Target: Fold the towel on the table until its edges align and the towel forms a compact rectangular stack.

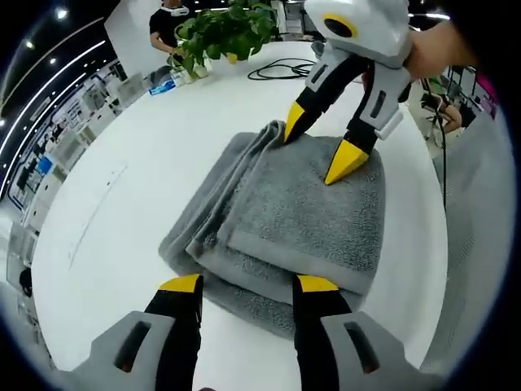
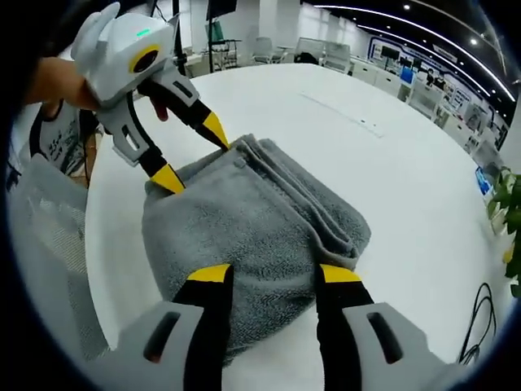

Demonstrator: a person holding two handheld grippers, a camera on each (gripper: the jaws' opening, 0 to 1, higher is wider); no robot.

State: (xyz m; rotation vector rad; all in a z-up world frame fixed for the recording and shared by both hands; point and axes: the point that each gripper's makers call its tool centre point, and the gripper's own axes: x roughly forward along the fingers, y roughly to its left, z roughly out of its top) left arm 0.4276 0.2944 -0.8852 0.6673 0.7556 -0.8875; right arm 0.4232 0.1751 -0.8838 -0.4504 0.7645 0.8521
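The grey terry towel (image 1: 285, 224) lies folded into a thick, soft rectangular stack on the smooth white round table (image 1: 146, 155), its layered edges stepped along one side. My left gripper (image 1: 248, 285) stands open with its yellow-tipped jaws at the towel's near edge, holding nothing, and my right gripper (image 2: 273, 274) is likewise spread over the nap, empty. The left gripper view alone shows a leafy potted plant (image 1: 224, 32) and a black cable (image 1: 281, 69) at the far rim.
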